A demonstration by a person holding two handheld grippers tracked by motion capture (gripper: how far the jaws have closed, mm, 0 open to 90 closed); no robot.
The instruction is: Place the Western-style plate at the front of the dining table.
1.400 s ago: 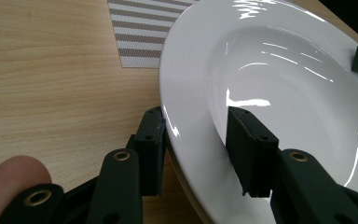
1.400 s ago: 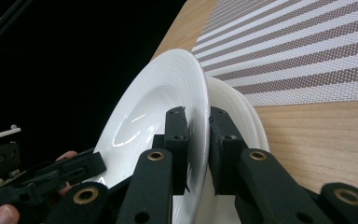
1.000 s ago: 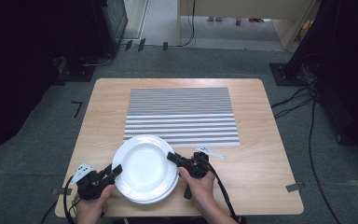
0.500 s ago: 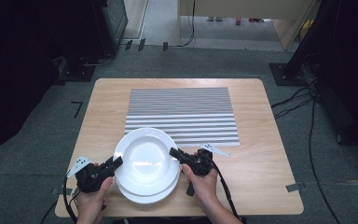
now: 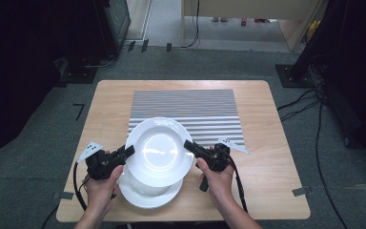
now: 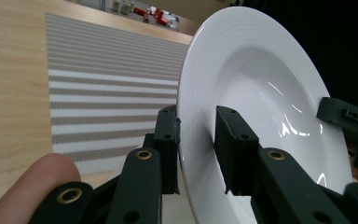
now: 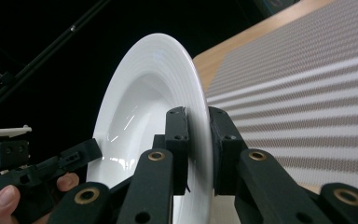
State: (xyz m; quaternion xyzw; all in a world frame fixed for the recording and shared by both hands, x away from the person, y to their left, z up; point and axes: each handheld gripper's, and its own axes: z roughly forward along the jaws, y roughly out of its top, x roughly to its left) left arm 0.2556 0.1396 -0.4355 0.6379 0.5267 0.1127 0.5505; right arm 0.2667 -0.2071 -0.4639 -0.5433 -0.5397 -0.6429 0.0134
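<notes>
A white deep plate (image 5: 158, 150) is held up above the table between both grippers. My left gripper (image 5: 127, 152) is shut on its left rim, and my right gripper (image 5: 189, 145) is shut on its right rim. In the left gripper view the plate (image 6: 261, 107) stands on edge between the jaws of the left gripper (image 6: 196, 149). In the right gripper view the rim of the plate (image 7: 154, 116) is clamped by the right gripper (image 7: 198, 147). A second white plate (image 5: 147, 193) lies on the table beneath, partly hidden by the lifted one.
A grey-and-white striped placemat (image 5: 186, 112) covers the middle of the wooden table (image 5: 267, 157), just beyond the lifted plate. Cables trail over the dark floor to the right. Dark equipment stands around the table's far corners.
Both grippers have carried the upper plate up and away from me, off the lower plate and toward the striped mat. The lower plate has stayed where it was.
</notes>
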